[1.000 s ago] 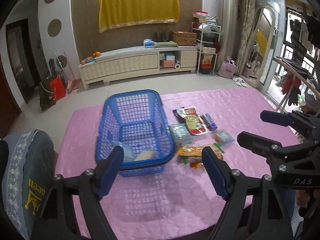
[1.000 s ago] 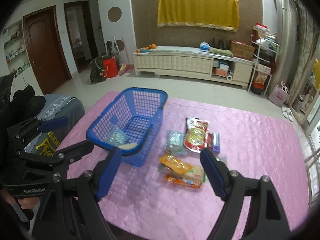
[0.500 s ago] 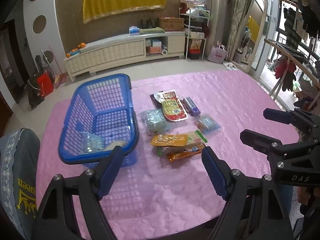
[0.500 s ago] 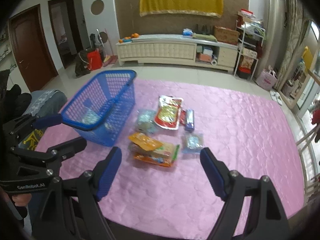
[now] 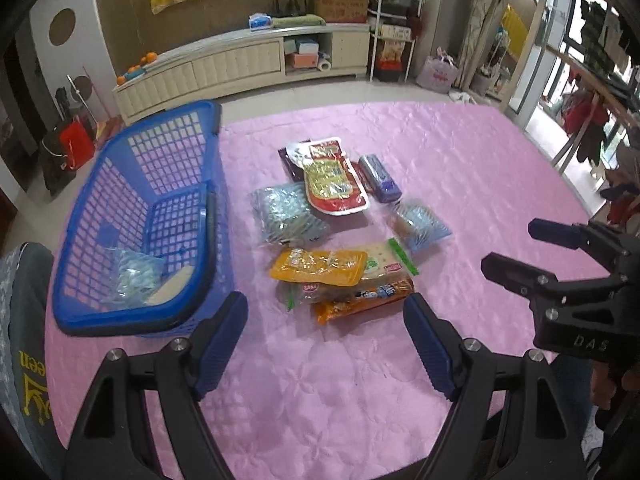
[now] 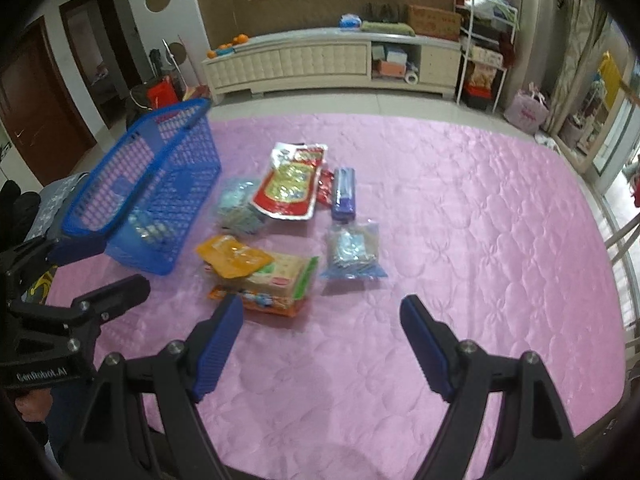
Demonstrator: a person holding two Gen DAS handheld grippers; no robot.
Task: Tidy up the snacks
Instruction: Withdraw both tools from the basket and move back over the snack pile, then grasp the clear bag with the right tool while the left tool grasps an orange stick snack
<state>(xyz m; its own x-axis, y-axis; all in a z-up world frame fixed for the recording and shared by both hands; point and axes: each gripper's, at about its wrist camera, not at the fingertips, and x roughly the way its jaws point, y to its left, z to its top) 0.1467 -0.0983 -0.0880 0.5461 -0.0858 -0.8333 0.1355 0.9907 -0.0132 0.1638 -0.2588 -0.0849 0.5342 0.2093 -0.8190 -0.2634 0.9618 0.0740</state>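
A blue mesh basket [image 5: 120,320] [image 6: 120,216] stands at the left of the pink-covered table [image 5: 460,168], with two small packets [image 5: 132,276] inside. Beside it lie several snack packs: a red-and-white pouch [image 5: 332,180] [image 6: 290,188], a purple bar [image 5: 380,178] [image 6: 344,194], two bluish bags [image 5: 280,216] [image 5: 420,222], and a stack topped by an orange pack [image 5: 316,266] [image 6: 232,256]. My left gripper [image 5: 326,340] hangs open just short of that stack. My right gripper [image 6: 320,340] is open too, nothing between its fingers, near the bluish bag [image 6: 354,252].
A cream cabinet [image 5: 240,68] runs along the far wall, with a shelf rack [image 5: 392,36] to its right. A grey cushioned chair back [image 5: 24,340] sits at the table's left edge. Bare pink cloth [image 6: 480,220] stretches to the right of the snacks.
Both grippers have come down and forward toward the table. The snacks now fill the middle of each view, and the basket has slid to the left. Both grippers stay open.
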